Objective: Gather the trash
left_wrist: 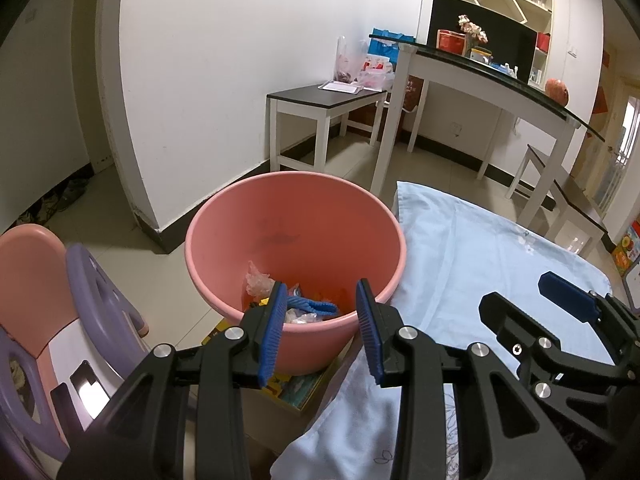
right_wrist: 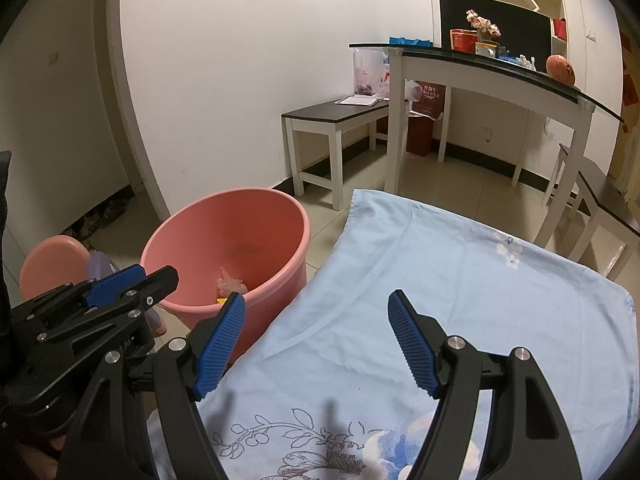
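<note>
Left gripper point(left_wrist: 322, 328) up over the near rim of the pink bucket point(left_wrist: 240, 216), fingers parted a moderate way, nothing between the pads. Straight ahead past the fingertips, down in the bucket: trash point(left_wrist: 296, 304), crumpled clear plastic, a blue piece, orange scraps. Left of the fingers, a pink-and-purple child's chair point(left_wrist: 48, 304) close by. Right of the bucket rim, the blue cloth point(left_wrist: 480, 248), its edge just beside the bucket.

Right gripper point(right_wrist: 316, 340) level over the cloth, fingers spread wide, gripping nothing. Bare fabric ahead of the pads, floor tiles beyond the far hem. Off to the right, white table legs point(right_wrist: 576, 168).
</note>
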A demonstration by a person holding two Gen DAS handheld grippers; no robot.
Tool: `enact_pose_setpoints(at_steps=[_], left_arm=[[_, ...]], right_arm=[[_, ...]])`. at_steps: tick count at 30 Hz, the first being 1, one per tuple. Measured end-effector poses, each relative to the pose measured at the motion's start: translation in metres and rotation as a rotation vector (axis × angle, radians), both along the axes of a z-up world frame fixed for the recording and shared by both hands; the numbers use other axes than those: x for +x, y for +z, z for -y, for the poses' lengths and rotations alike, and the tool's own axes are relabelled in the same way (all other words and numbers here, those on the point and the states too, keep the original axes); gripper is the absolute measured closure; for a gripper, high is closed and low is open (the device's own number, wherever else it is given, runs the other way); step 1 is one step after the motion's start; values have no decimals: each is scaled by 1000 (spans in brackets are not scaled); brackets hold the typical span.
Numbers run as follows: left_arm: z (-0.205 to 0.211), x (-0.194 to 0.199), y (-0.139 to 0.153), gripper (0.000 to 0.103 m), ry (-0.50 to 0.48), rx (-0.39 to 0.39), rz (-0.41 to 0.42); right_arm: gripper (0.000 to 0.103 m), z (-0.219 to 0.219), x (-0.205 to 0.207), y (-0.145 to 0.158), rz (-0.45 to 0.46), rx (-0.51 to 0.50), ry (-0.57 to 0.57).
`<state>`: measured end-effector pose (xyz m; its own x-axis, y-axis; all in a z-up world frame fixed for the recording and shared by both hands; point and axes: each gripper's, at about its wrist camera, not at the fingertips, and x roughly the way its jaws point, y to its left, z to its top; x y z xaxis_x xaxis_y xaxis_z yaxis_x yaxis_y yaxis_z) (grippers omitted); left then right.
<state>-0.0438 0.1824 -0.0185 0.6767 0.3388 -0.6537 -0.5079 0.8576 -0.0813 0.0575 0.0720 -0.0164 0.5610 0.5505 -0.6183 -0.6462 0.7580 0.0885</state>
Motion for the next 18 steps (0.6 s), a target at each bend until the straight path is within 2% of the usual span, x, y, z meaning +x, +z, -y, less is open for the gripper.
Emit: enact_pose_setpoints(at_steps=[18], left_arm=[[-2, 1, 0, 67, 0, 0, -1]], right_arm=[[30, 0, -1, 0, -1, 0, -1]])
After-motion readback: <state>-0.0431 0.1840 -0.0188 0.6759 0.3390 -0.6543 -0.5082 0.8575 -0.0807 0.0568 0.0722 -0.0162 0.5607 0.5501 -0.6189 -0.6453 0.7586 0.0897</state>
